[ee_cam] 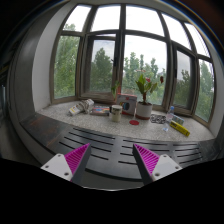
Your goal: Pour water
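My gripper (112,158) is open and empty, its two fingers with magenta pads (76,157) spread wide over a dark ribbed surface (112,160) in front of a bay windowsill. Well beyond the fingers, on the sill, stand a white cup (116,112), a small red cup (134,121) and a potted plant (144,104) in a white pot. Nothing stands between the fingers. I cannot tell from here which vessel holds water.
The grey stone windowsill (60,128) curves along the window. Boxes and small packets (84,106) lie at its left, a clear bottle (170,113) and a yellow object (180,128) at its right. Tall window panes (102,65) with trees outside rise behind.
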A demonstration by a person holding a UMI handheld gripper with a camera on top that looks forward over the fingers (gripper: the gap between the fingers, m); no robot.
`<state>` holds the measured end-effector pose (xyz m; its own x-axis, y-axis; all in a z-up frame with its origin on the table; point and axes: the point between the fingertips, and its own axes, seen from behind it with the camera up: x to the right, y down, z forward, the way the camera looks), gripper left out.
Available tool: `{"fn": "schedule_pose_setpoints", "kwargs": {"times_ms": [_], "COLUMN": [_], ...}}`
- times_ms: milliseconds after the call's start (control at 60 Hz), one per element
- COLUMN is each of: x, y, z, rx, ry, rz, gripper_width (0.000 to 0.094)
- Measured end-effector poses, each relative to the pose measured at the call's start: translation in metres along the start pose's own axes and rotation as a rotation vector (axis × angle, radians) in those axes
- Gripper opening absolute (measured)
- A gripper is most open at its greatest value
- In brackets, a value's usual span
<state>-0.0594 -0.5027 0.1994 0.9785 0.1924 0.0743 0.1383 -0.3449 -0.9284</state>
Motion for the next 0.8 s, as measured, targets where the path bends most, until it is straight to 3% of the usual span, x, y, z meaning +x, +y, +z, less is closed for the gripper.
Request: {"fn": "schedule_pose_setpoints", "kwargs": {"times_ms": [150, 417, 800], "x": [0.044, 0.204, 0.433], "y": [0.027, 0.083, 0.019], "z": [0.013, 0.097, 0.309], "rx": [-0.048, -0.101, 0.031], "ry": [0.062, 0.192, 0.288], "rz": [-0.001, 0.006, 0.025], "gripper_width": [0.0856, 0.0857, 0.0858]}}
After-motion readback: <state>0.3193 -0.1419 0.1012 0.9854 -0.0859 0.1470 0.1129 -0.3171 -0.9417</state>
